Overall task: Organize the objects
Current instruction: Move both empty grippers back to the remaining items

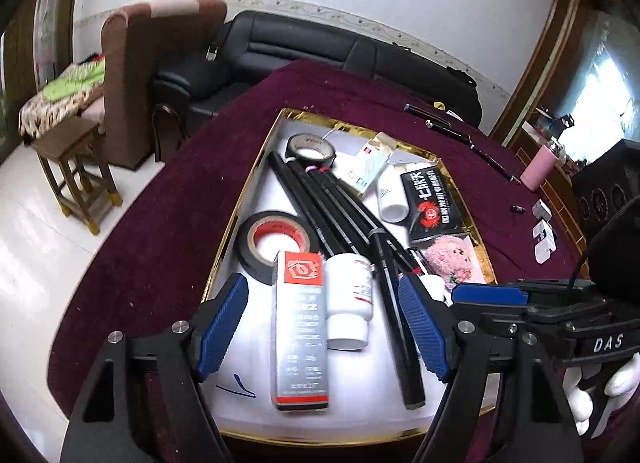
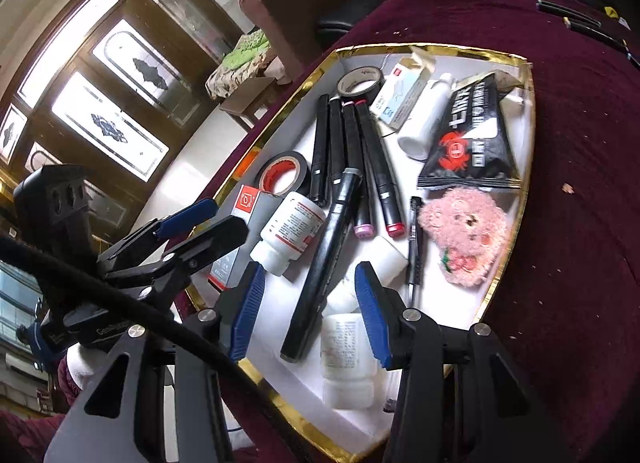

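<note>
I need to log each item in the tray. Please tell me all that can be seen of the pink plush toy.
The pink plush toy is a small curly, fluffy bear shape with dark eyes, a pale muzzle and a red and green strawberry-like decoration at its lower end. It looks like soft fabric. It lies flat in the gold-edged tray, near one side wall, just below the black snack packet. A black pen lies beside it.

Tray (image 1: 256, 167) sits on the bench (image 1: 160, 223); glue box (image 1: 300, 327) lies left of the pill bottle (image 1: 349, 299), tape roll (image 1: 272, 243) behind them.
</note>
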`<state>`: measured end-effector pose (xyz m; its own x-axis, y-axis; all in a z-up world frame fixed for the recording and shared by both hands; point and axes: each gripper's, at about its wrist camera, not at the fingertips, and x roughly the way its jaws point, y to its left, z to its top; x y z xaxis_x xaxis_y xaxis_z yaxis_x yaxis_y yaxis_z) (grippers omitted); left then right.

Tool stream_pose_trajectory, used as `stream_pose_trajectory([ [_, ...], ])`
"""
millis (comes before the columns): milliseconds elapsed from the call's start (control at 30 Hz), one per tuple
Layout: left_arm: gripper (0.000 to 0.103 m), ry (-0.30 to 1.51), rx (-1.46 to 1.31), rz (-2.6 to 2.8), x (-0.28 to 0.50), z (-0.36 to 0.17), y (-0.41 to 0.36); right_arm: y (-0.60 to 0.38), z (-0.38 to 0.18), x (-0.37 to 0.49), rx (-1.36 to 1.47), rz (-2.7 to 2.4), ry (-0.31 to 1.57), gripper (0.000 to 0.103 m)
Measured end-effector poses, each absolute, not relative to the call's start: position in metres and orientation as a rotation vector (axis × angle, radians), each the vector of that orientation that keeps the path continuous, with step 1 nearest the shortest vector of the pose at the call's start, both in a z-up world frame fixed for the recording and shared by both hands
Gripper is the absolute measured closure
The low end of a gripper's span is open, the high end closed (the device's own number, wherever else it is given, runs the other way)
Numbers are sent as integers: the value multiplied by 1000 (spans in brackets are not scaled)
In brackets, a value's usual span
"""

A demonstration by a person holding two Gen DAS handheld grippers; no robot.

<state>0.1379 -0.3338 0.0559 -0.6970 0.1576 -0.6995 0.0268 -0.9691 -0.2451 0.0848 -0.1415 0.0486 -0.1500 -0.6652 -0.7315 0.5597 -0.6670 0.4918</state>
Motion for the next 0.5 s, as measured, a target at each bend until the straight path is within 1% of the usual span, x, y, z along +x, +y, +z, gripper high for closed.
stream_pose_trajectory([
  [267, 30, -177, -1105, 2841, 145, 87, -291, -95, 64, 86, 1234, -1977, -236, 56],
  [500, 30, 0, -1051, 2757, 142, 108, -226, -27, 72, 87, 1207, -2082, -361, 54],
])
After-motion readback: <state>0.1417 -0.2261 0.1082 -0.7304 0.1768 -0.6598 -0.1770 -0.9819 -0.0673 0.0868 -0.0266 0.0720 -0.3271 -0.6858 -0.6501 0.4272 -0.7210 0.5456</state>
